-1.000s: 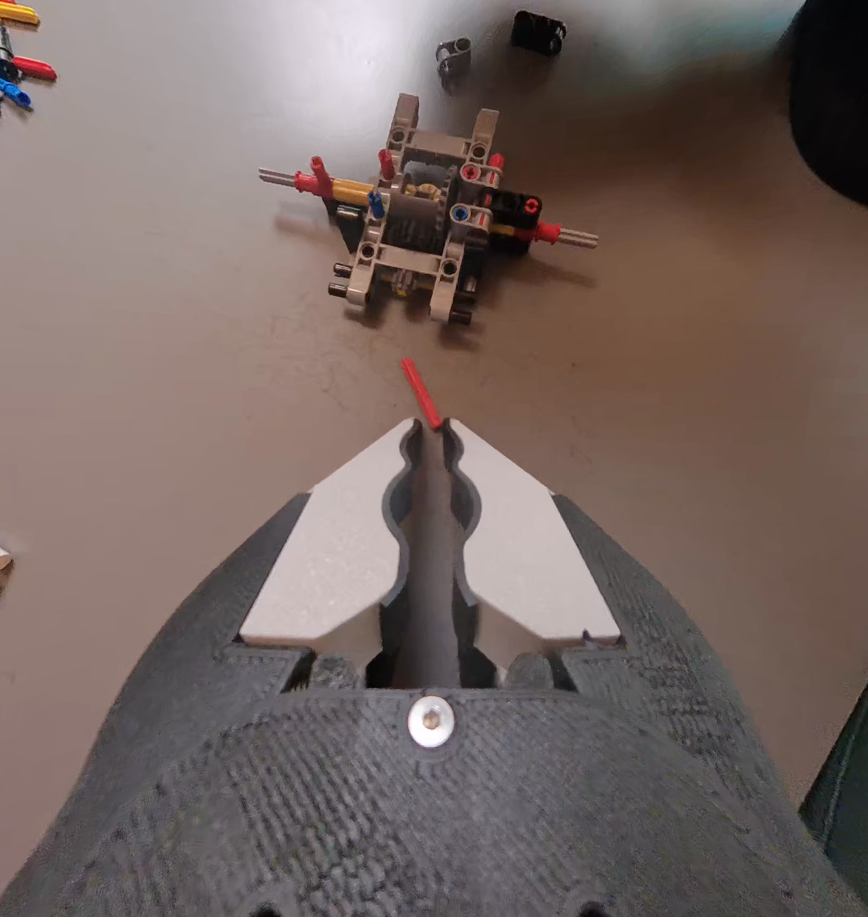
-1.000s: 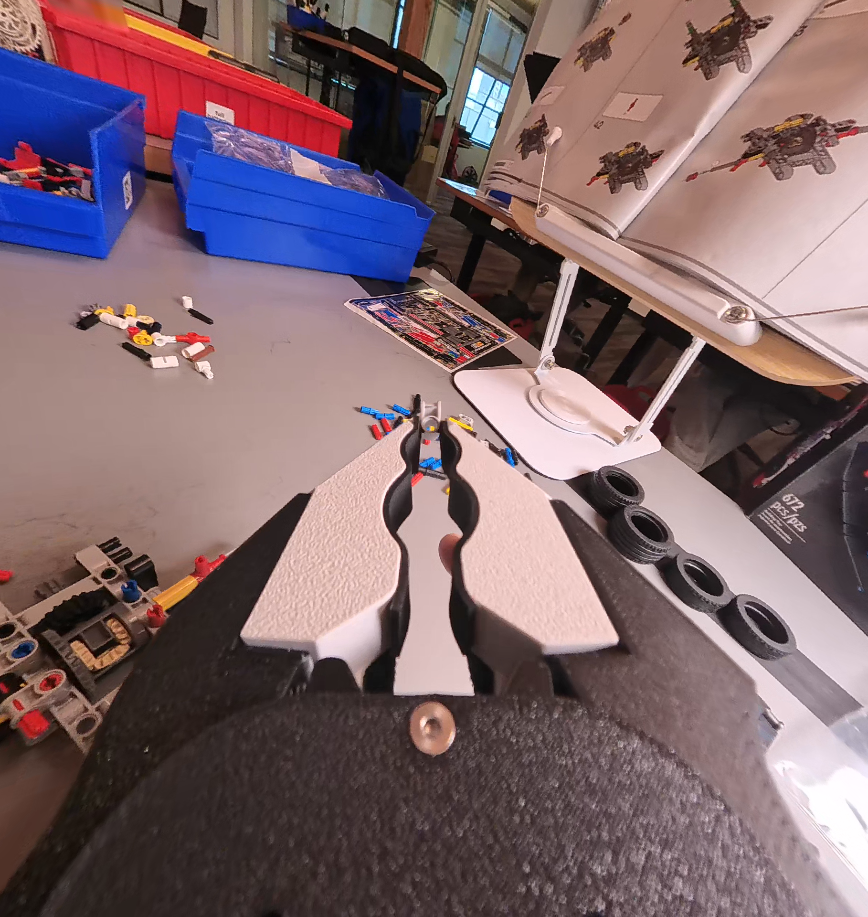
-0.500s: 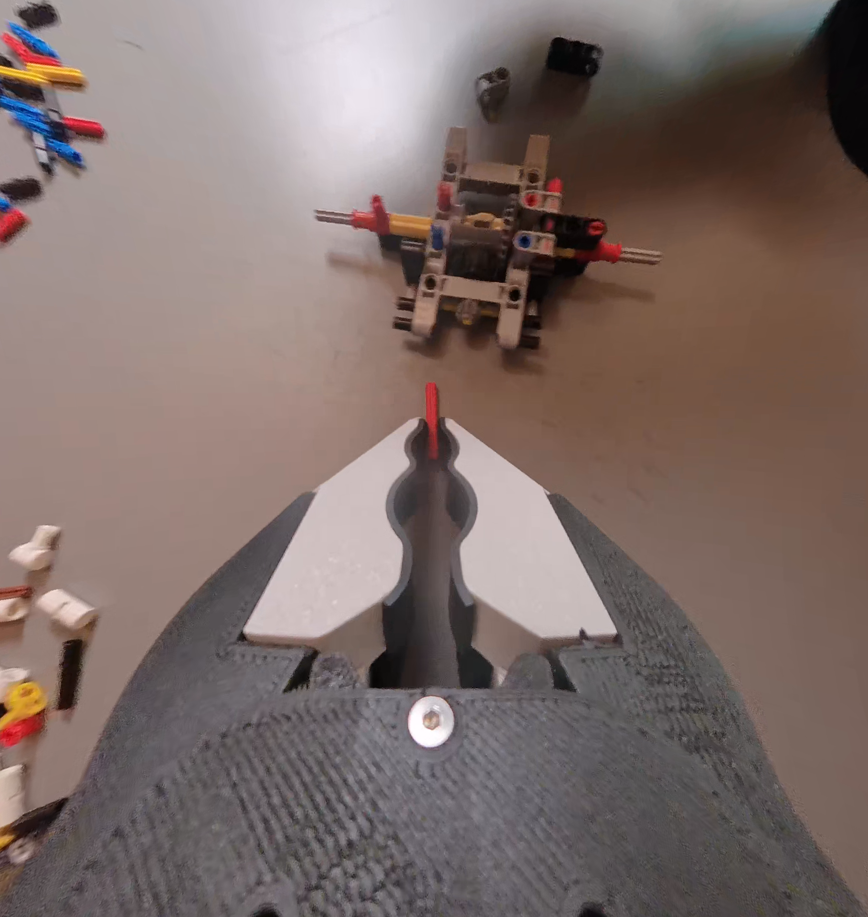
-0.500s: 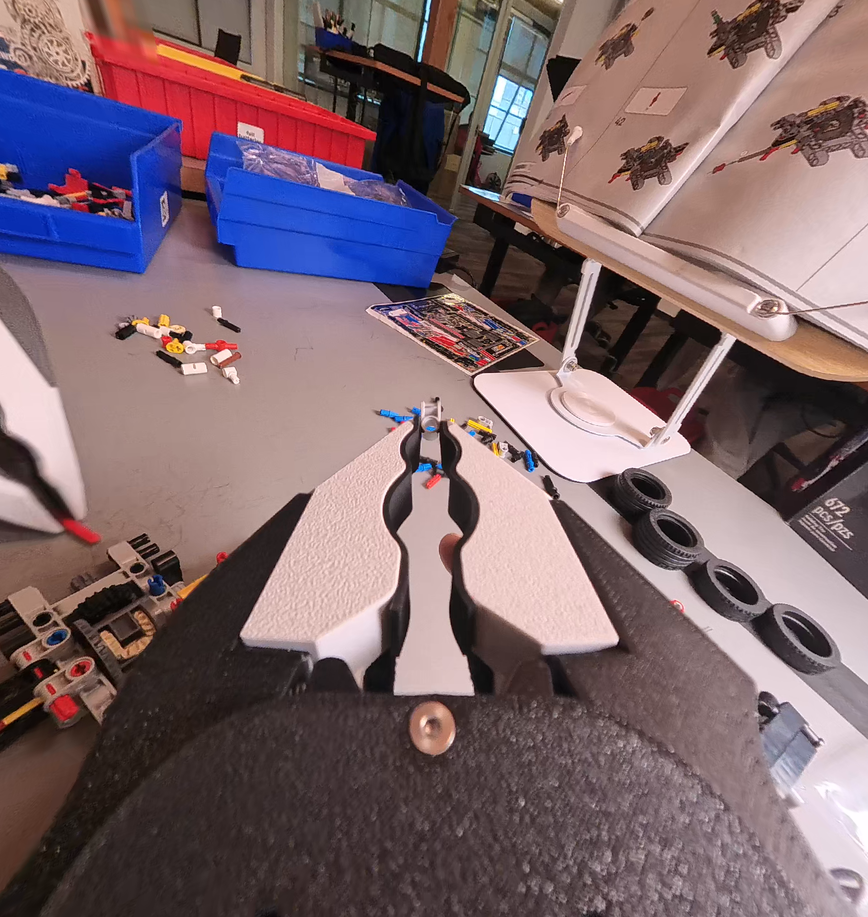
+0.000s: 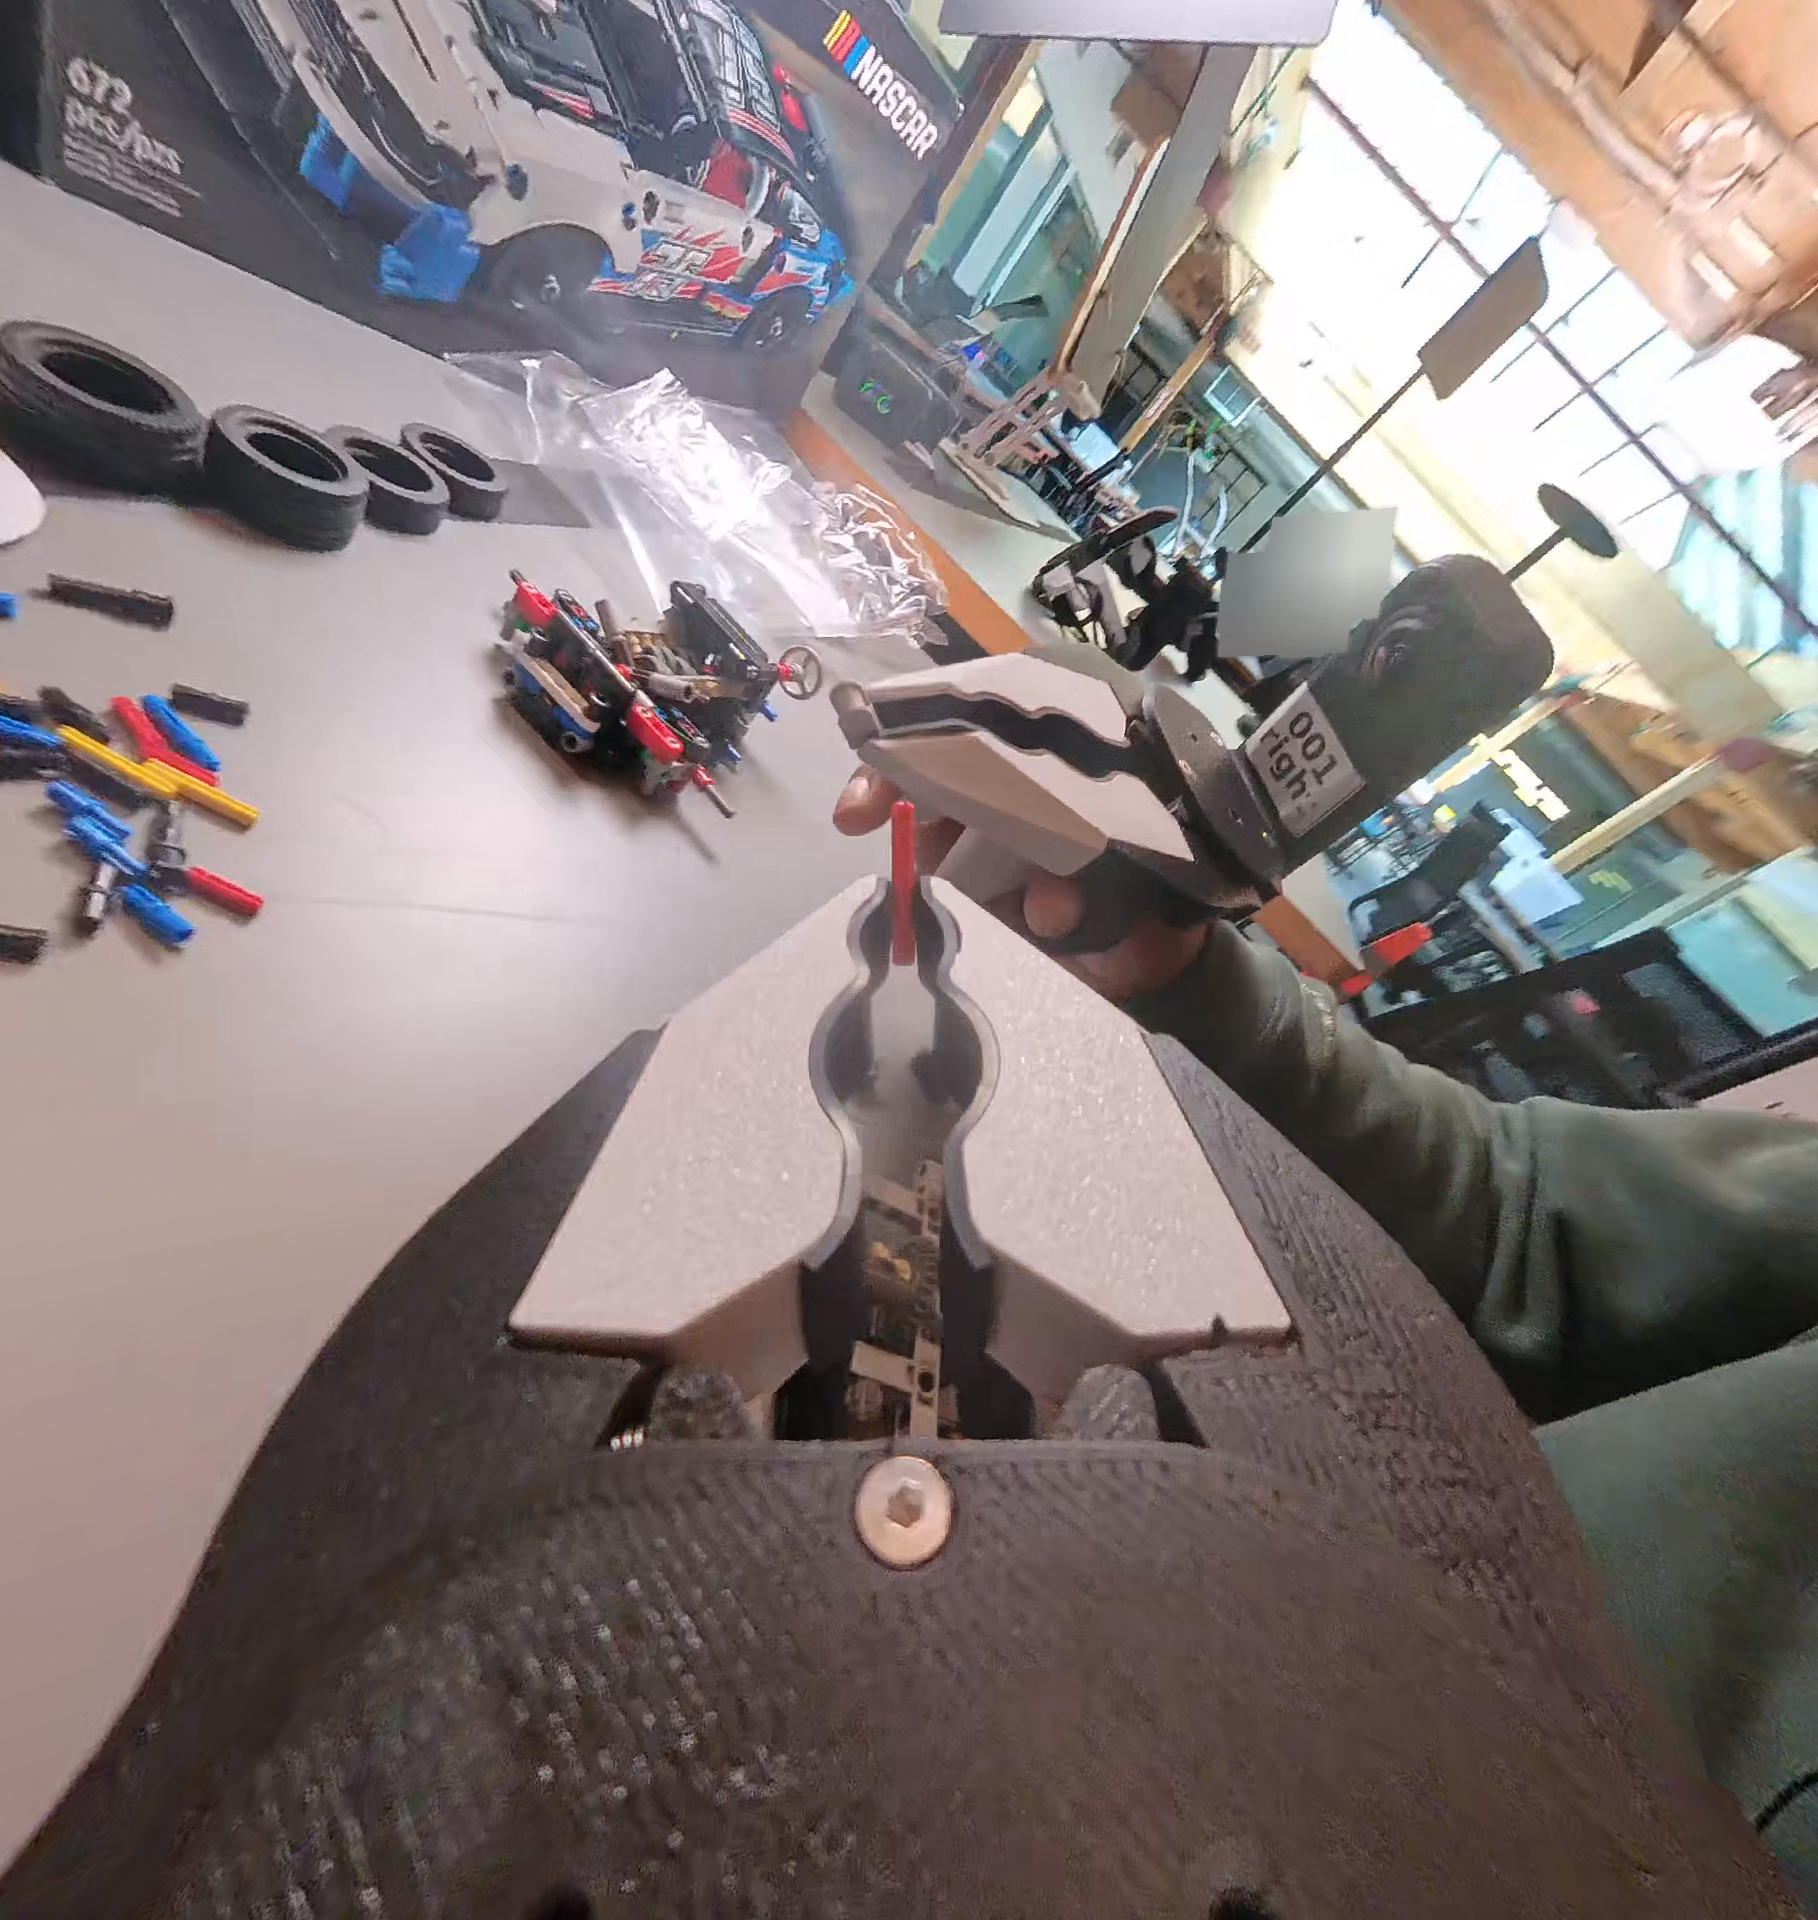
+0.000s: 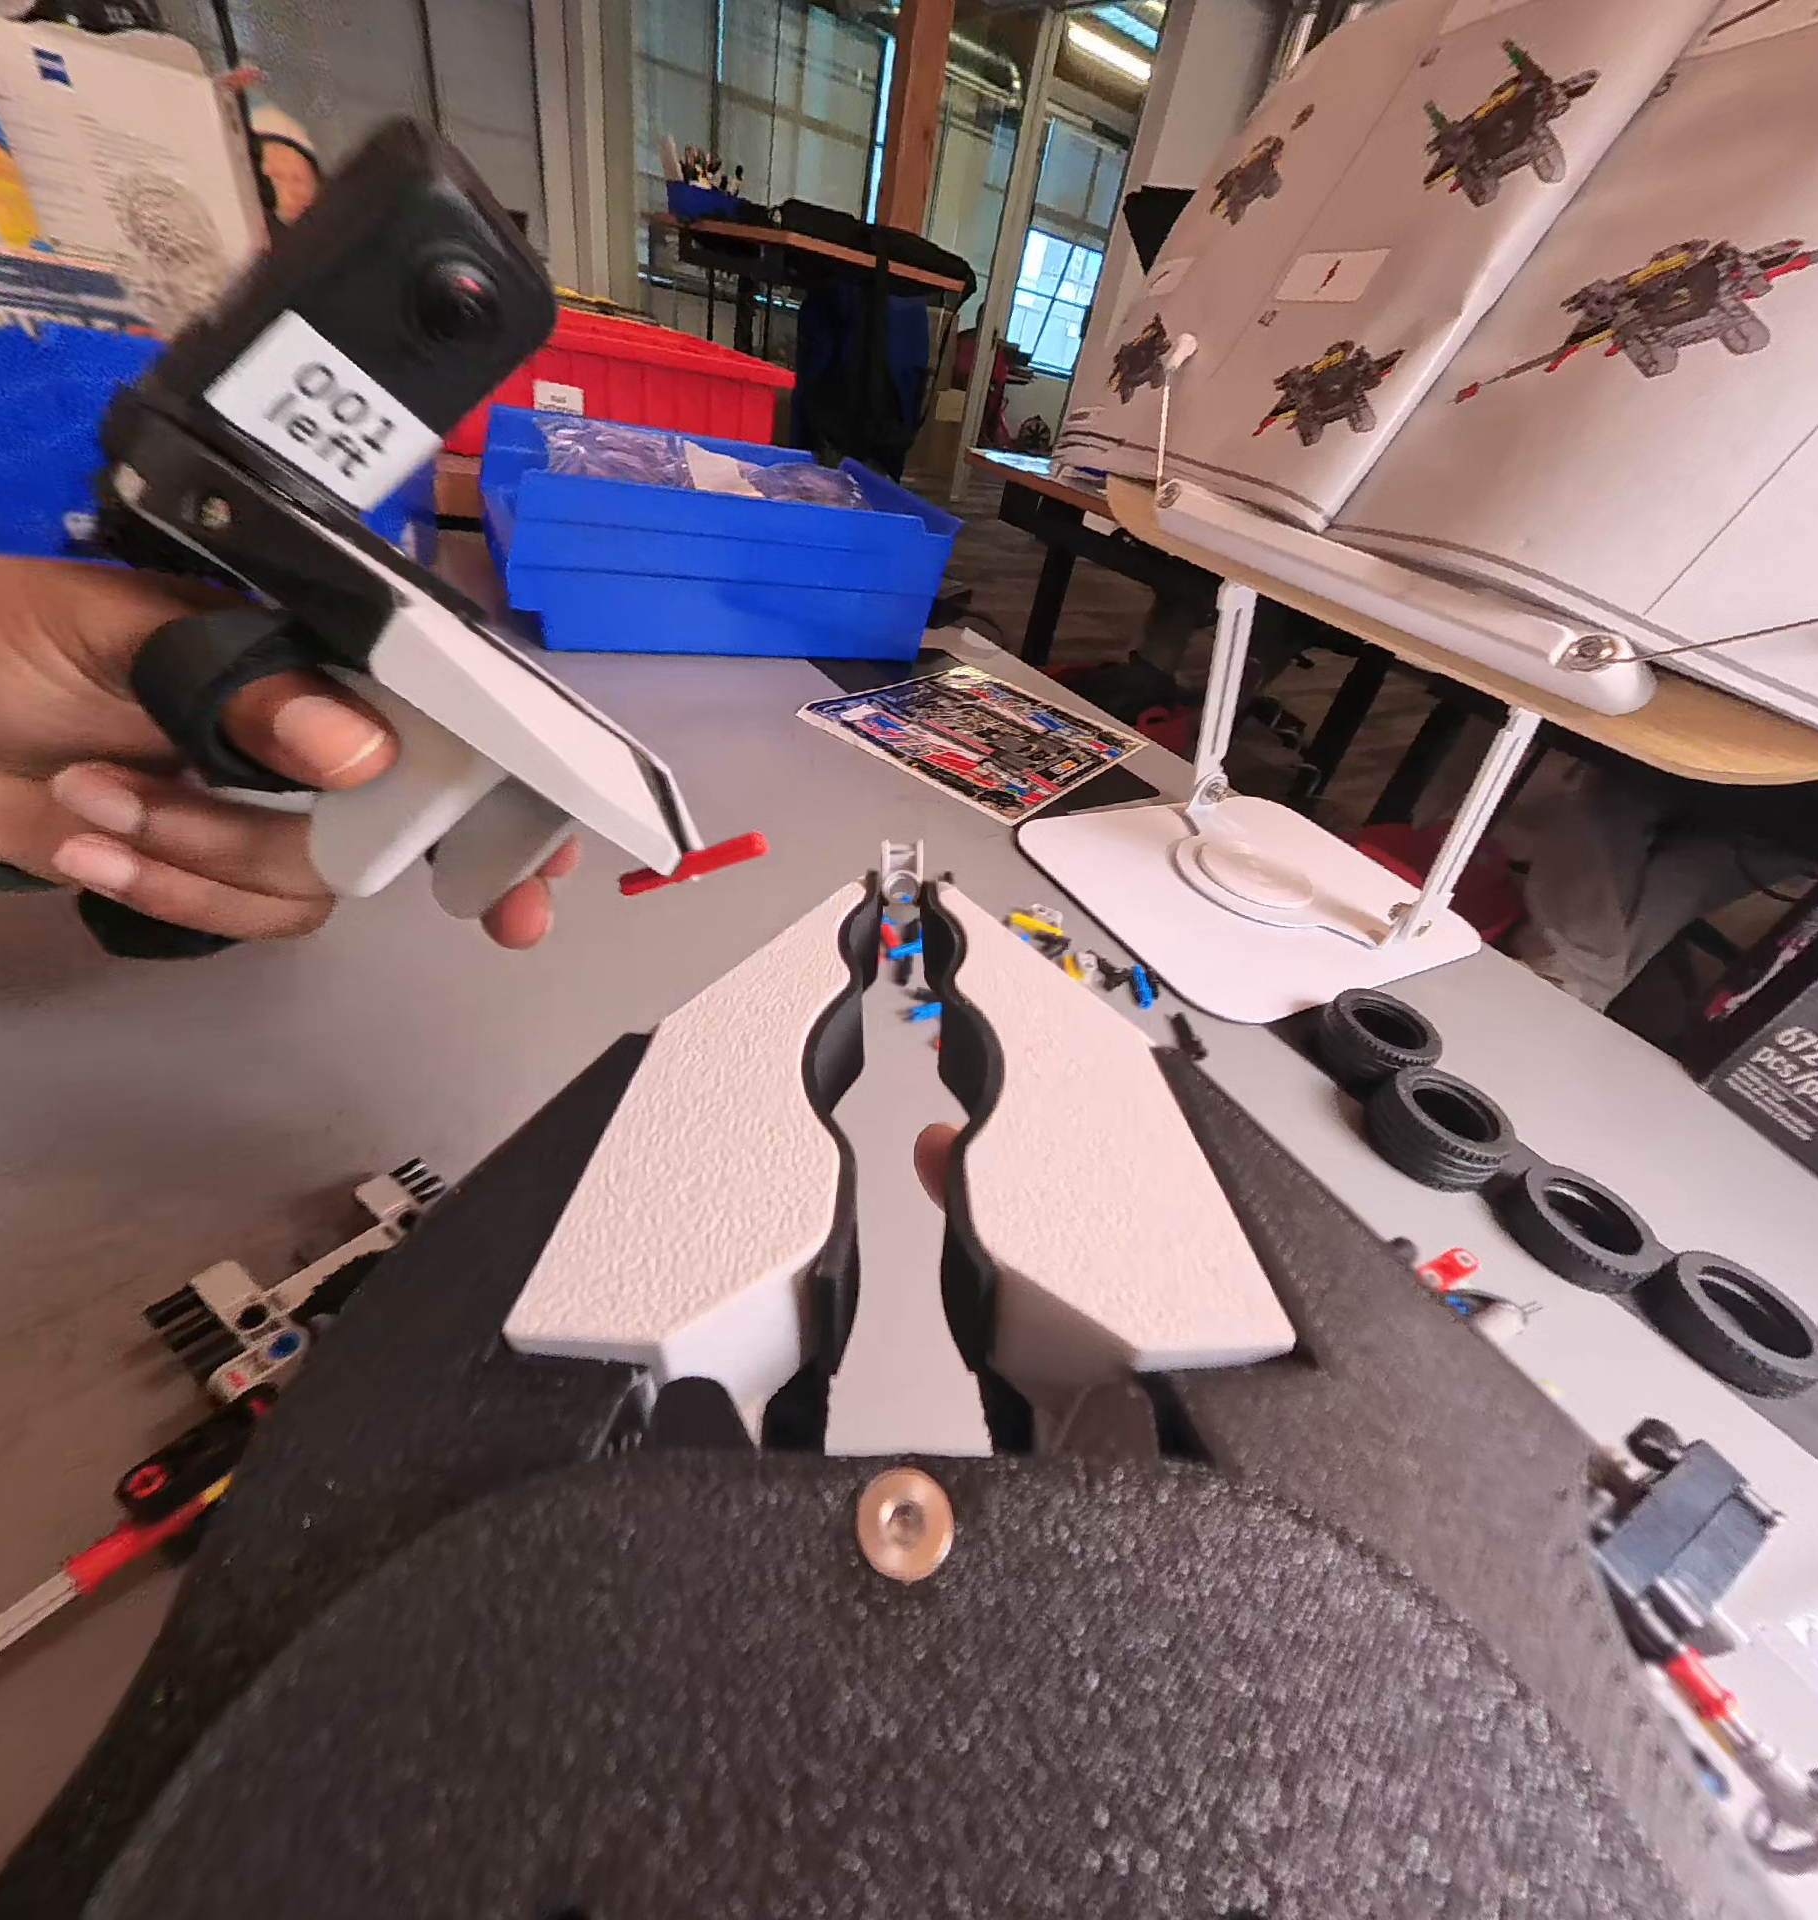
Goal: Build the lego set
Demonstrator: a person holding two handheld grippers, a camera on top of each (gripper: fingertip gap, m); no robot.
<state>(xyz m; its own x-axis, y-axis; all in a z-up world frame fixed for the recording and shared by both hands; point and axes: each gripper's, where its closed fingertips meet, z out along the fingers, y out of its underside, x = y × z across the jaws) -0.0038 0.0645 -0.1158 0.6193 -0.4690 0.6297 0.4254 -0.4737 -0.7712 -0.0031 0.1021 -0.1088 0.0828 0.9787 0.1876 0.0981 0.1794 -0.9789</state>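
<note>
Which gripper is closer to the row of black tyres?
Right. The right gripper is beside the tyres; the left gripper, holding a red axle, is farther away.

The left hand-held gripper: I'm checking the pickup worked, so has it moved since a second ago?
Yes. The left hand-held gripper, shut on the red axle, has risen off the table, away from the grey assembly, toward the right hand-held gripper.

Black textured hand-held gripper (image 5: 900, 914), white fingers (image 5: 697, 1174), olive-green sleeve (image 5: 1456, 1174)
</note>
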